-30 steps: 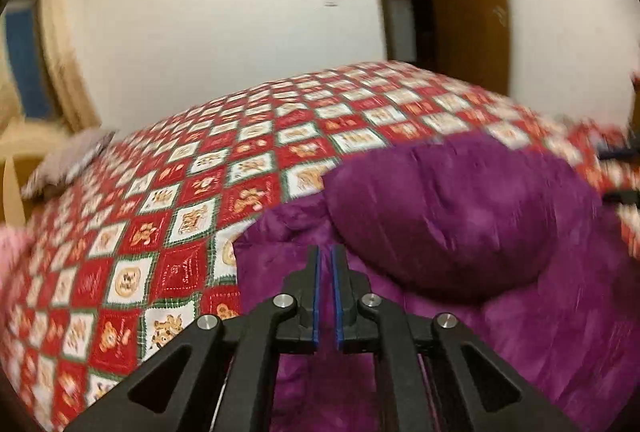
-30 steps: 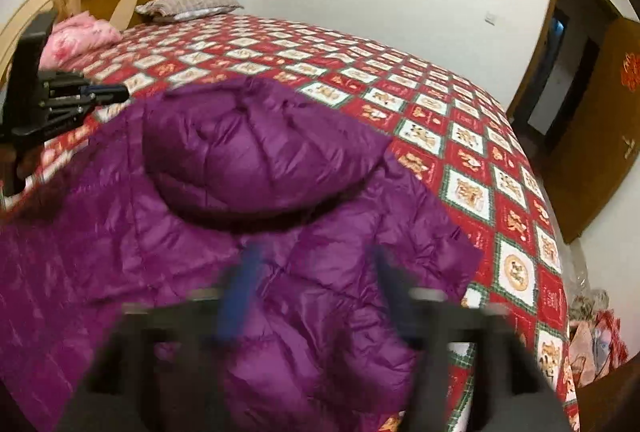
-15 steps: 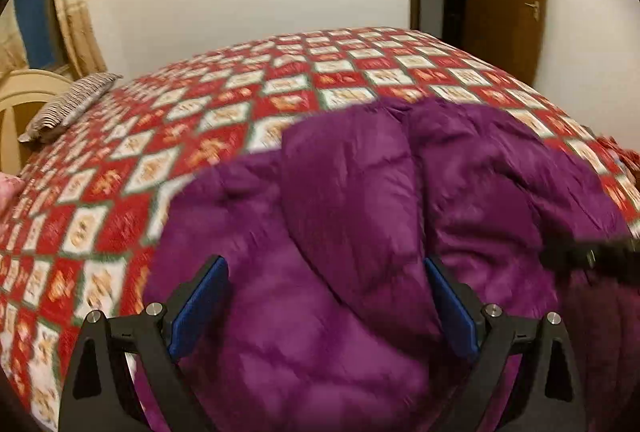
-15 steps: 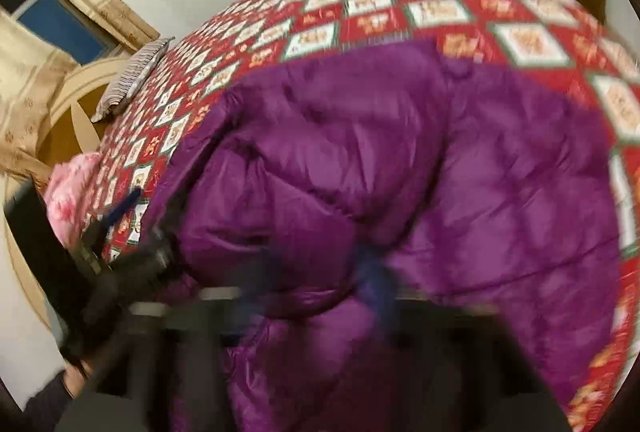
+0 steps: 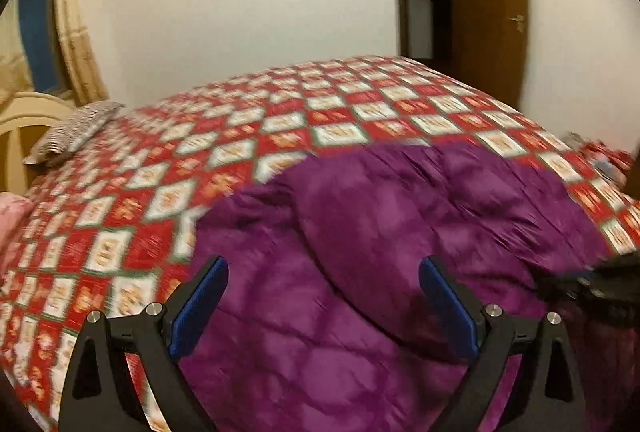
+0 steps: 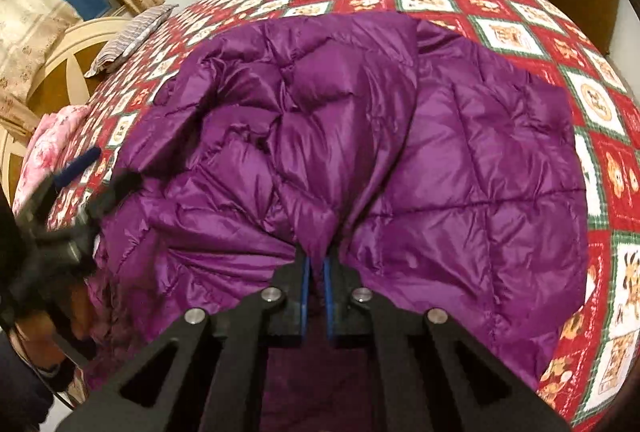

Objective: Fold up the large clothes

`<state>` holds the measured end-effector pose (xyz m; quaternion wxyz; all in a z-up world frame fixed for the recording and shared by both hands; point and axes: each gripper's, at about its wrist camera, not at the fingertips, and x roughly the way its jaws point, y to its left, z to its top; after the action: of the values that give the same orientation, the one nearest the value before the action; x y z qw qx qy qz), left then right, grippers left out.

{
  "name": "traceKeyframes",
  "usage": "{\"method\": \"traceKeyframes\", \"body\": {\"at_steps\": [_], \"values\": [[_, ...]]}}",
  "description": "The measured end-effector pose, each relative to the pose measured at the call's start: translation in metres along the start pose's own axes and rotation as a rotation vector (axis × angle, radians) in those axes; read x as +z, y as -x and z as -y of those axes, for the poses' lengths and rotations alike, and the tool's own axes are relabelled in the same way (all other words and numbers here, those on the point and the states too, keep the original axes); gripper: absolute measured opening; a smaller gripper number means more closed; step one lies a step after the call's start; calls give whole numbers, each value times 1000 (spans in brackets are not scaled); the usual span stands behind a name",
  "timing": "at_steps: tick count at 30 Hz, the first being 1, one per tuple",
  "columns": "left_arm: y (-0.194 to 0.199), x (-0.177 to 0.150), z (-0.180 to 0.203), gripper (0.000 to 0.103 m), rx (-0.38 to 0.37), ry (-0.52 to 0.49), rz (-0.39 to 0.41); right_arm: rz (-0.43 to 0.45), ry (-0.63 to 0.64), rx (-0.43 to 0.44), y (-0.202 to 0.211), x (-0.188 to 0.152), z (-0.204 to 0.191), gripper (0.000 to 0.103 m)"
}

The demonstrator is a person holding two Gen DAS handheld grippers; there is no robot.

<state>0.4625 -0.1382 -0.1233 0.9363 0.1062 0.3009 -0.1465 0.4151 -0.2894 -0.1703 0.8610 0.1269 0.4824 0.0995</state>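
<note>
A purple jacket [image 6: 400, 151] lies spread on a bed under a red-and-white checked quilt [image 5: 248, 135]. It takes up the near part of the bed, and its quilted hood is folded over its body.

The right gripper [image 6: 316, 268] is clenched on a pinch of the jacket's near edge; fabric is bunched between its blue pads.

The left gripper [image 5: 323, 306] is released, jaws wide apart over the jacket's near left part, nothing between the pads. Whether it touches the fabric cannot be told. In the right wrist view it shows blurred at the jacket's left edge [image 6: 86, 187].

A striped pillow [image 5: 74, 129] lies far left by the cream headboard [image 6: 68, 51]. A brown door [image 5: 488, 7] stands at far right.
</note>
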Motion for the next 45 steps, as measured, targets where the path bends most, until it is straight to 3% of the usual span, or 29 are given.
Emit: {"method": "traceKeyframes", "body": {"at_steps": [5, 10, 12, 16, 20, 23, 45], "values": [[-9, 26, -17, 97, 83, 37, 13, 74, -11, -88, 37, 6, 10, 28], [-22, 48, -15, 97, 97, 89, 41, 188, -26, -161, 69, 24, 2, 28], [-34, 50, -7, 97, 113, 81, 36, 239, -43, -156, 66, 39, -7, 28], [-71, 26, 11, 97, 129, 81, -61, 309, -23, -190, 29, 53, -24, 31], [-99, -4, 21, 97, 122, 69, -138, 232, 19, -219, -28, 40, -27, 31], [-105, -10, 21, 97, 83, 83, -149, 215, 17, -238, -45, 28, -15, 32], [-122, -15, 23, 99, 62, 89, -194, 217, 34, -279, -57, 21, -15, 32]]}}
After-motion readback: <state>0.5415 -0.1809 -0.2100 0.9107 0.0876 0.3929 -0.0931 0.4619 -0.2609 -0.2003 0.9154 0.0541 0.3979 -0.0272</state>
